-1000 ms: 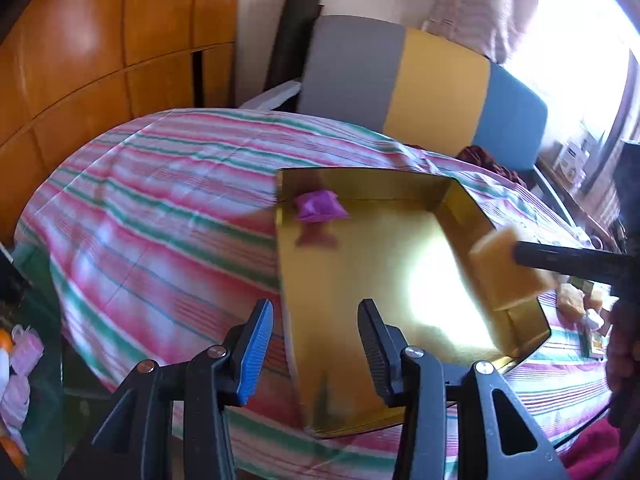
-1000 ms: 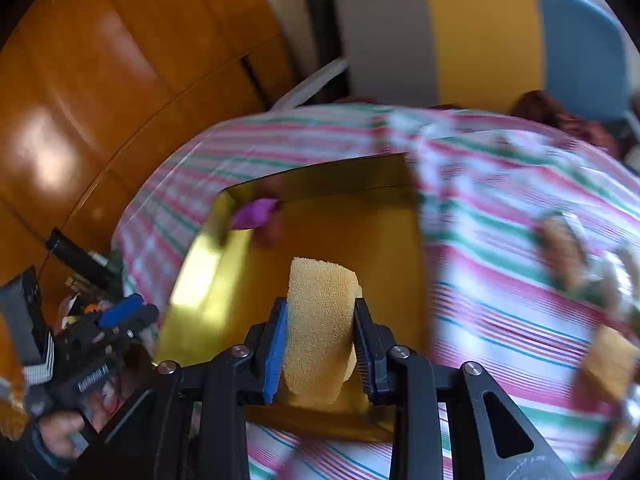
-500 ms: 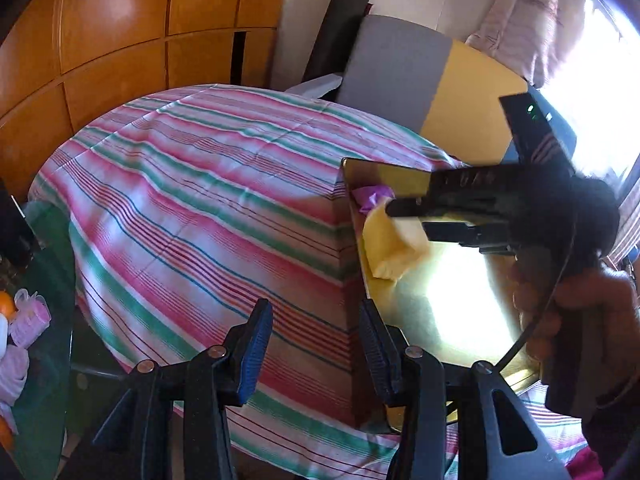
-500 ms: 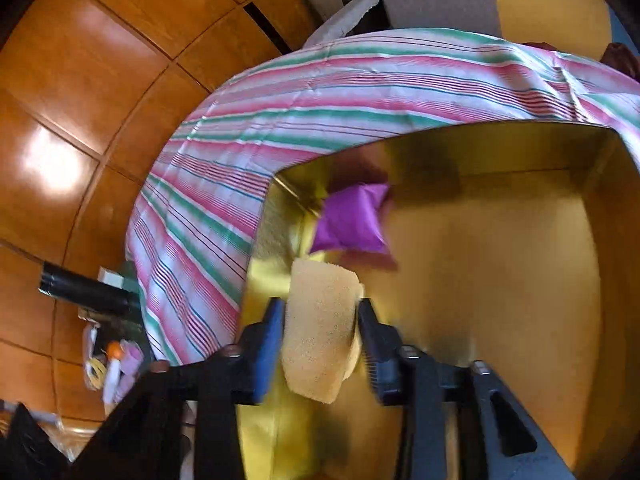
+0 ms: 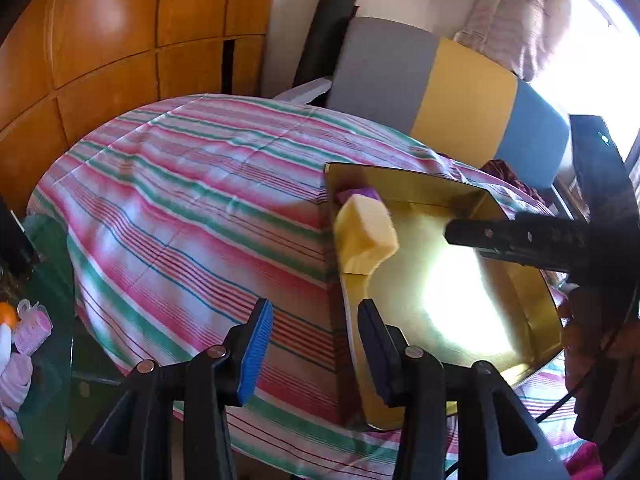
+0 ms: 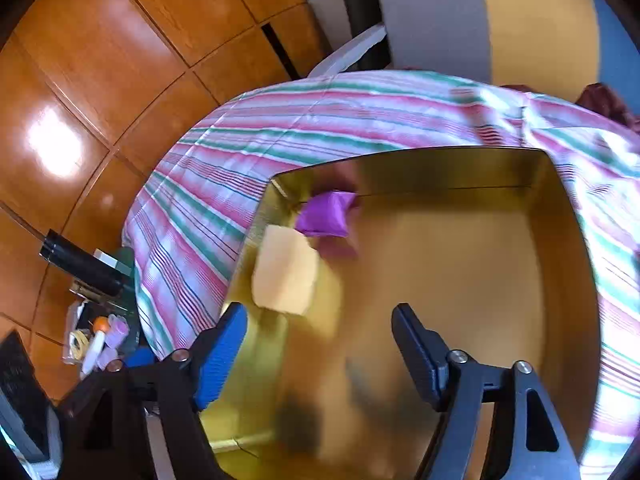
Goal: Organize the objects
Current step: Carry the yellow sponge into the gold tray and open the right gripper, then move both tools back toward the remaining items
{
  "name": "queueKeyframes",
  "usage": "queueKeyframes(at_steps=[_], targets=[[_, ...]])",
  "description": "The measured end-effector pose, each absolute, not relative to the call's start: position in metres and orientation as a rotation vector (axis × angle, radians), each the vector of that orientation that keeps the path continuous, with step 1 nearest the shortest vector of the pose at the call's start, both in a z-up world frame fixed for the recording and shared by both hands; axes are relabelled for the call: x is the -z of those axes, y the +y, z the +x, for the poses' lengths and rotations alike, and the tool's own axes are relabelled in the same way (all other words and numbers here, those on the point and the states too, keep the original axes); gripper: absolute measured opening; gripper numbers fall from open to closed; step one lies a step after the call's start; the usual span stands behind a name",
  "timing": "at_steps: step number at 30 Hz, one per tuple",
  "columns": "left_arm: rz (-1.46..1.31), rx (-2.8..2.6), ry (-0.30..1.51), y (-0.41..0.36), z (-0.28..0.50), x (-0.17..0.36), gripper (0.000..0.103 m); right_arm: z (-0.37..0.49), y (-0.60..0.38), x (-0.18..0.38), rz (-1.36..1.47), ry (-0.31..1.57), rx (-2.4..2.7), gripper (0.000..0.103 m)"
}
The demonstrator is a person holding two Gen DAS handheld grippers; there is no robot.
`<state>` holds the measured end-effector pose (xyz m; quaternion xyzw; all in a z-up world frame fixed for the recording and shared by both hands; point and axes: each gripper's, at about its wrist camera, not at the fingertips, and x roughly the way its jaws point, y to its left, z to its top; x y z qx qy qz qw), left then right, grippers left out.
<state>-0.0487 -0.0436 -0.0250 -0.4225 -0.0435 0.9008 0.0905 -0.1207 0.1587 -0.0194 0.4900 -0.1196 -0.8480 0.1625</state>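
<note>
Now the right gripper [image 6: 320, 344] has just been opening, its jaws apart, empty; yellow sponge [image 6: 285, 272] lies in the gold tray [image 6: 560, 280]

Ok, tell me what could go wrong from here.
The sponge has just left the opening right tool and sits tilted against the tray wall; it may topple onto the purple pouch. The left tool hangs over the tray's near edge and could bump it.

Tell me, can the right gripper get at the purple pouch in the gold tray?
Probably yes. The right gripper, jaws just opened and empty, hangs over the gold tray; the purple pouch lies uncovered in the far corner, with the yellow sponge off to one side.
</note>
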Motion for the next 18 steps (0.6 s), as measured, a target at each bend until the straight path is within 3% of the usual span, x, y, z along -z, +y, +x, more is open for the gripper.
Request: queueKeyframes(at_steps=[18], targets=[[-1.186,-2.582,0.082,0.023,-0.023,0.012,0.044,-0.023,0.244,-0.012,1.256,-0.156,2.683,0.082]])
